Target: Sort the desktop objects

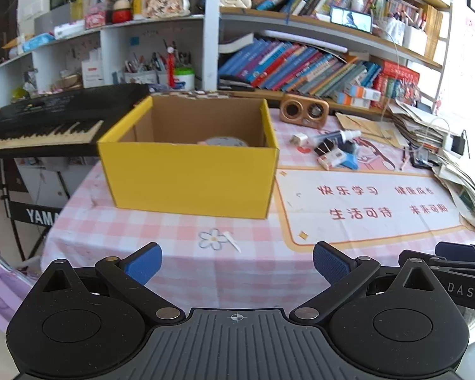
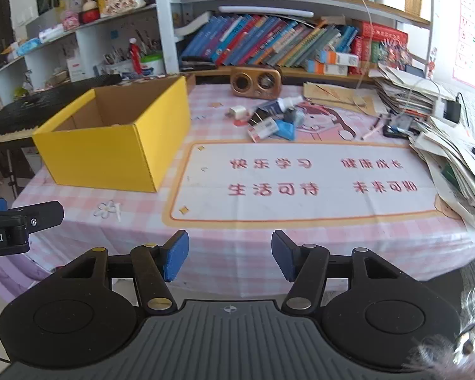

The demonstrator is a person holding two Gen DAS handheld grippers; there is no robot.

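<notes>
Trouble starts at the left: the keyboard sits touching or just beside the box, so a wide swing toward the box could knock its keys. The box stands open-topped on the counter, with something grey already lying inside; its near wall is tall, and a low carry could catch the rim and shove it. Left tongs hang wide open and empty over the counter's near edge; right tongs are about half open, also empty. They hang close side by side, so crossing paths could make them collide. The clutter, a charger, spray bottle, clips and small packets, lies heaped beyond the mat; picking one item may drag its neighbours. Farther right, the paper stack could slide if brushed.
</notes>
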